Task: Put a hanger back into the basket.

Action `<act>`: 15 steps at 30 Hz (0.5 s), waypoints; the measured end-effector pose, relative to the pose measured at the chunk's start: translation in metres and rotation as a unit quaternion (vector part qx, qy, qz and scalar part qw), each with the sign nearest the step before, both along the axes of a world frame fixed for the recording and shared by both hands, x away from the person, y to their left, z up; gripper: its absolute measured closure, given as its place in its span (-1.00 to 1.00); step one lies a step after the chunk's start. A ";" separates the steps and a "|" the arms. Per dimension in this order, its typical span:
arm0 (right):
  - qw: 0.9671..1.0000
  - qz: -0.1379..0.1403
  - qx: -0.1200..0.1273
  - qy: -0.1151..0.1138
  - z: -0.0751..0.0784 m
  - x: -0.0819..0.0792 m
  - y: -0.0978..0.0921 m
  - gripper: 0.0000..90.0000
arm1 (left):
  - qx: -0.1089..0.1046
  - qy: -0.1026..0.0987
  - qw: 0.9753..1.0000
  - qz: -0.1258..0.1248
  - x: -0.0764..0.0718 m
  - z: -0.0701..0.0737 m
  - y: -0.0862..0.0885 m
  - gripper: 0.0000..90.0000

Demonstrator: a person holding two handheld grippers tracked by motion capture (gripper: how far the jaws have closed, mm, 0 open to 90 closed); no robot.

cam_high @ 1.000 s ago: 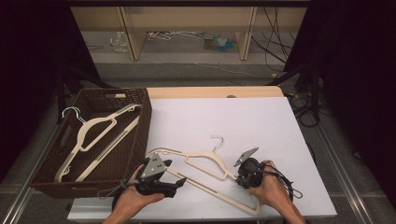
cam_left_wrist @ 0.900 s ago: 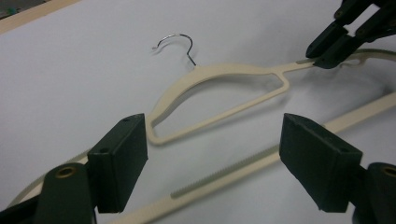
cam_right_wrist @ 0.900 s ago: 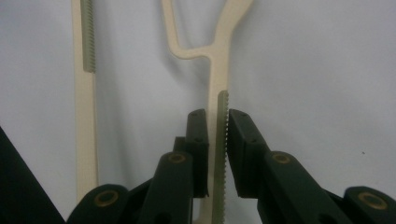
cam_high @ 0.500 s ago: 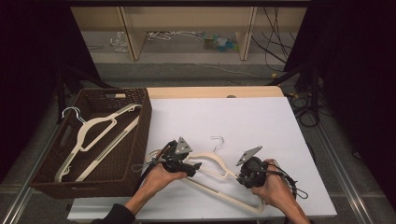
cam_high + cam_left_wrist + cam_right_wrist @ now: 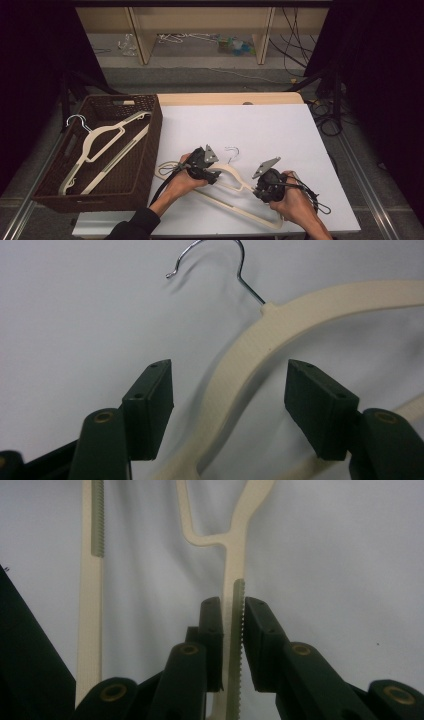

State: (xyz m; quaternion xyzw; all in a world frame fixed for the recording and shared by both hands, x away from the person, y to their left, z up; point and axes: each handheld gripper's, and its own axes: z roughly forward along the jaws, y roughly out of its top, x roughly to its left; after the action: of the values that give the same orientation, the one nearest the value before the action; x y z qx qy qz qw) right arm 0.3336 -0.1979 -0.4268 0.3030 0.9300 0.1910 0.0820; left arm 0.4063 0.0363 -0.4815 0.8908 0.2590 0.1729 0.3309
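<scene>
High view shows a cream hanger (image 5: 235,180) lying flat on the white table (image 5: 280,130) just right of a wicker basket (image 5: 150,150) that holds another hanger (image 5: 100,145). The right tool (image 5: 232,615) is clamped on one shoulder arm at its ribbed grip strip, while the left tool (image 5: 227,405) stands with jaws apart, straddling the other arm below the wire hook (image 5: 220,260). Being light, stiff plastic and likely smooth, it should lift best by both arms, away from the thin hook.
</scene>
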 end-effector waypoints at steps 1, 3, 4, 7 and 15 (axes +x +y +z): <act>1.000 0.002 0.000 -0.001 0.000 0.000 0.000 0.76 | 0.003 -0.002 1.000 -0.003 0.001 -0.001 -0.001 -0.16; 1.000 0.006 0.002 -0.001 0.001 0.000 0.000 0.76 | 0.006 -0.004 1.000 -0.007 0.003 -0.002 -0.003 -0.13; 1.000 0.003 0.002 -0.001 0.001 -0.001 0.001 0.76 | 0.007 -0.006 1.000 -0.013 0.004 -0.002 -0.004 -0.09; 1.000 0.009 0.003 -0.005 0.003 -0.001 0.001 0.76 | 0.014 -0.007 0.999 -0.031 0.007 -0.002 -0.006 -0.02; 1.000 0.016 0.003 -0.004 0.003 -0.002 0.001 0.76 | 0.023 -0.007 0.997 -0.076 0.006 -0.001 -0.005 0.32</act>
State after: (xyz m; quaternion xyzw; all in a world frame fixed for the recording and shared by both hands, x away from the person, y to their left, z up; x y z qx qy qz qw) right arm 0.3319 -0.1972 -0.4238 0.2878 0.9338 0.1959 0.0823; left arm 0.4123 0.0309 -0.4829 0.9141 0.1841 0.1595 0.3242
